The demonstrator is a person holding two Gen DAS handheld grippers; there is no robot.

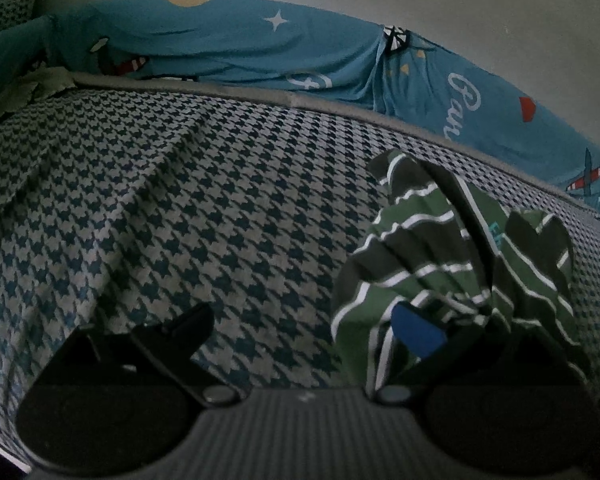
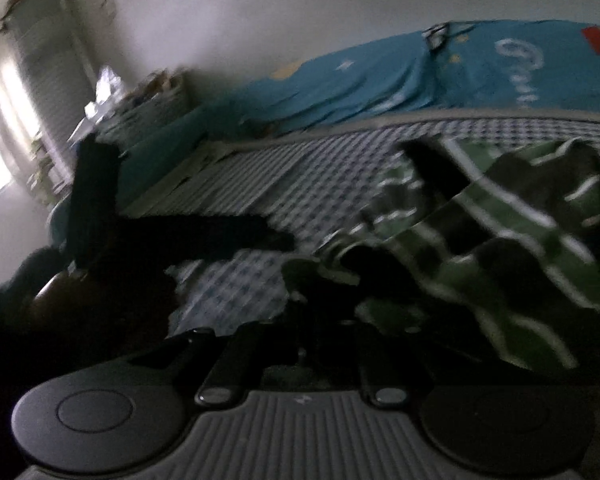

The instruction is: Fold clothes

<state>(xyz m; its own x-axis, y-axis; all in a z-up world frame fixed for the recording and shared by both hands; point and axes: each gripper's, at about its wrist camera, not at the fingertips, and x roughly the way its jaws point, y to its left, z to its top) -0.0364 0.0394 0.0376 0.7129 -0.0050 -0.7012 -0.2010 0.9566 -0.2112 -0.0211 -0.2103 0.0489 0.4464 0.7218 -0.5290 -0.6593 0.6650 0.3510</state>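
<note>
A green, grey and white striped garment (image 1: 439, 248) lies bunched on the houndstooth bed sheet (image 1: 180, 200), at the right of the left wrist view. My left gripper (image 1: 300, 332) is open with its jaws wide apart. Its blue-padded right finger (image 1: 415, 332) sits against the garment's near folds, and the left finger (image 1: 188, 328) rests over bare sheet. The right wrist view is dark and blurred. There the garment (image 2: 499, 220) spreads to the right, and my right gripper (image 2: 323, 280) looks shut on its near edge.
A blue quilt (image 1: 300, 52) printed with stars and planes lies heaped along the wall behind the bed. A white woven basket (image 1: 8, 4) stands at the far left. A bright window (image 2: 4, 120) and a black tool body (image 2: 96, 200) fill the left of the right wrist view.
</note>
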